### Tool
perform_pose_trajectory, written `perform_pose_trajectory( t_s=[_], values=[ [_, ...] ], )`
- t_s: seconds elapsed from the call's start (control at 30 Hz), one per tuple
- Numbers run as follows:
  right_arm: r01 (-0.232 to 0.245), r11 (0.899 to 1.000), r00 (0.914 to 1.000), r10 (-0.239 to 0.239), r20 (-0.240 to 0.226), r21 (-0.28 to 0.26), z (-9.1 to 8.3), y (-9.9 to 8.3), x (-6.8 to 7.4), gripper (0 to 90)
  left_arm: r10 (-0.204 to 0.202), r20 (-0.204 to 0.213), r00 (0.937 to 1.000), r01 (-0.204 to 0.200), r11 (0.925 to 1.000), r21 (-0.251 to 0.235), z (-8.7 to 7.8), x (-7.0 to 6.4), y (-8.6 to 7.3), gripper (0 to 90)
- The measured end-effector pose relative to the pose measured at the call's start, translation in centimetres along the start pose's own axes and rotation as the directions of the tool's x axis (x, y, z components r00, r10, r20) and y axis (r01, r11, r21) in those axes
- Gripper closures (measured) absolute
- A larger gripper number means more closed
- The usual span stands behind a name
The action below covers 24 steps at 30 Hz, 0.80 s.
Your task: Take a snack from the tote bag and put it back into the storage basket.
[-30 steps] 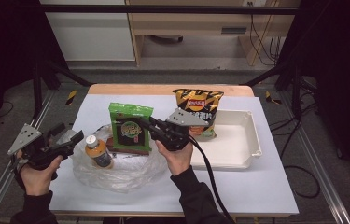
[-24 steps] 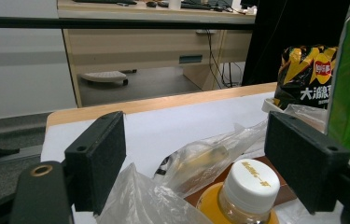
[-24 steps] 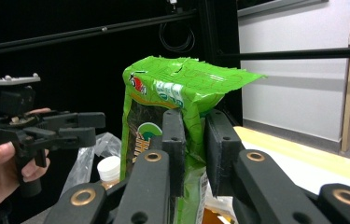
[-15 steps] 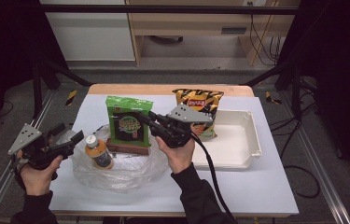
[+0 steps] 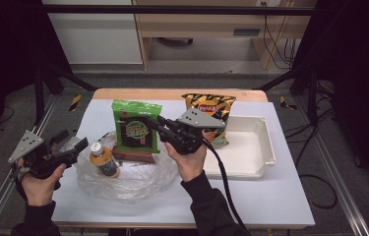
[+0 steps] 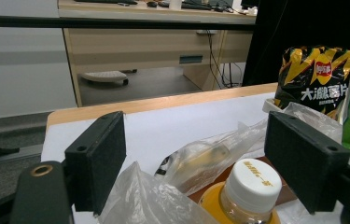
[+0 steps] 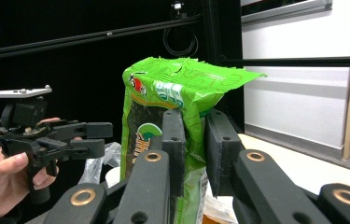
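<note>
My right gripper has its fingers pinched on the green snack bag, held upright above the counter. My left gripper stands wide open, the orange bottle between its fingers, untouched.

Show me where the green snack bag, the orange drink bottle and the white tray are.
green snack bag (image 5: 135, 129): high view, front face of the pack.
orange drink bottle (image 5: 104, 161): high view, side of the body below the white cap.
white tray (image 5: 265, 140): high view, right-hand rim.
</note>
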State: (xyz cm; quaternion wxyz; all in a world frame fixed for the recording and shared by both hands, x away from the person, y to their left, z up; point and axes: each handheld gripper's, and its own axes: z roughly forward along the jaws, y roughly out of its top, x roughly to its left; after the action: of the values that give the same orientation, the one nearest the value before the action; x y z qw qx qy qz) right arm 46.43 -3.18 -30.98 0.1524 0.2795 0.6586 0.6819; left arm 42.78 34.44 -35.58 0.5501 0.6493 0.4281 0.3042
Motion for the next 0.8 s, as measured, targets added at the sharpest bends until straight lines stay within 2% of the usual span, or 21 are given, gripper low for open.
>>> perform_pose_trajectory(
  t_s=[0.37,0.8],
  values=[
    [0.007,1.0,0.9989,-0.007,0.047,-0.004,-3.7,0.2,-2.4,79.5,0.003,-0.002,1.0,-0.003,1.0,0.003,0.1,-0.1,0.0,20.1],
    [0.02,1.0,0.9908,-0.02,0.134,0.001,-10.3,0.0,-6.3,79.5,0.006,-0.003,1.0,-0.006,0.9999,0.012,0.3,-0.3,-0.1,20.1]
  ],
)
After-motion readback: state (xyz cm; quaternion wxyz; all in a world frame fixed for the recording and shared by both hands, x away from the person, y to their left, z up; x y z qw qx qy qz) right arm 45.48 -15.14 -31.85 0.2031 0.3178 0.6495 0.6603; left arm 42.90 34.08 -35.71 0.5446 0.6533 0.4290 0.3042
